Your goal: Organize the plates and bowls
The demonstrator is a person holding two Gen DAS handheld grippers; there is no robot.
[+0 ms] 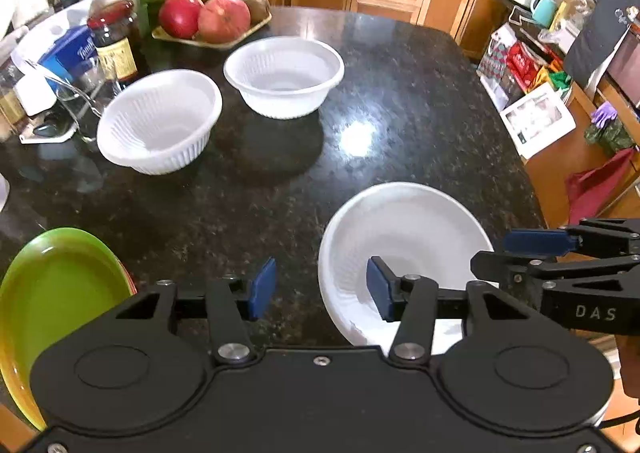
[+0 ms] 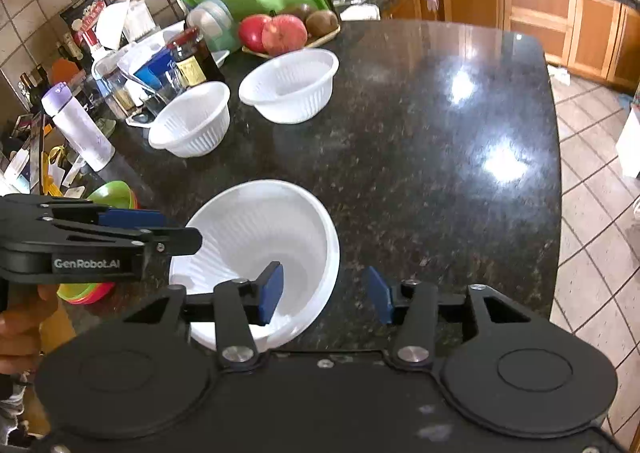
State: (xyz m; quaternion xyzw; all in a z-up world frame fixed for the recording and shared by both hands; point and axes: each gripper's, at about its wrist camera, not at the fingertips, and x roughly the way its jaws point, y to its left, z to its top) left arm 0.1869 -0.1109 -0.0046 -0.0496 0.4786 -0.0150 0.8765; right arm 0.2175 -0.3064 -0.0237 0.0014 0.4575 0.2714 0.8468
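Both wrist cameras look down, close, sharing the countertop (image 1: 280, 181).

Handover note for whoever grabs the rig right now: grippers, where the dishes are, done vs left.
Left gripper: open, empty, low over the counter.
Right gripper: open, empty, one finger over the near white bowl.
Two more white bowls stand apart by the fruit tray.
Colored plates are stacked at the left edge.
Left: white bowls not yet nested.
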